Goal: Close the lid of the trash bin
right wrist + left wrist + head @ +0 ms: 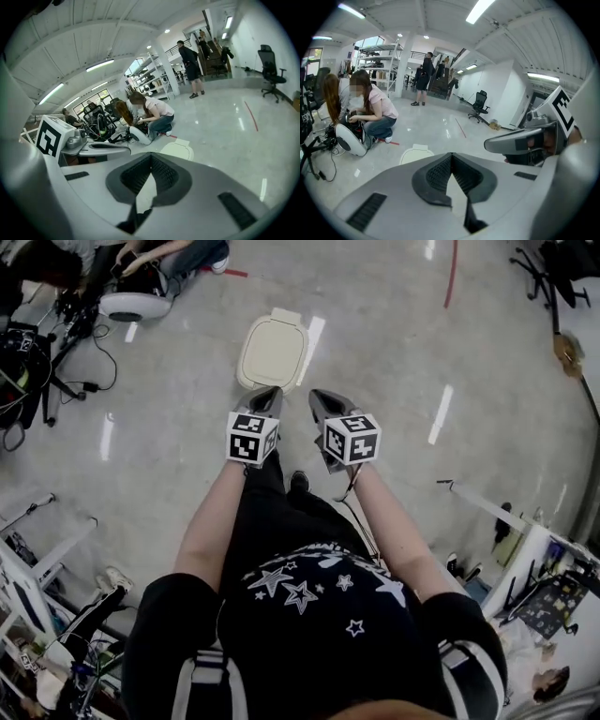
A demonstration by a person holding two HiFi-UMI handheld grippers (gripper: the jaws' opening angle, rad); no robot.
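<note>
Bin (273, 352) sits shut on the shiny grey floor (403, 343). Left gripper (271, 393) and right gripper (318, 396) hang near it, jaws pressed together, empty. A person (370, 112) crouches nearby.

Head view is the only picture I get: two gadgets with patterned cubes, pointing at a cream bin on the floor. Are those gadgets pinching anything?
Observer: No. In the left gripper view, the jaws of the left gripper meet at their tips with nothing between them.
Operator: And the other one?
Observer: The same. In the right gripper view, the right gripper is shut and empty.
Operator: Is there anyone farther off, past the top edge of my picture?
Observer: Yes. Well beyond the trash bin, a person in dark clothes stands far off.
</note>
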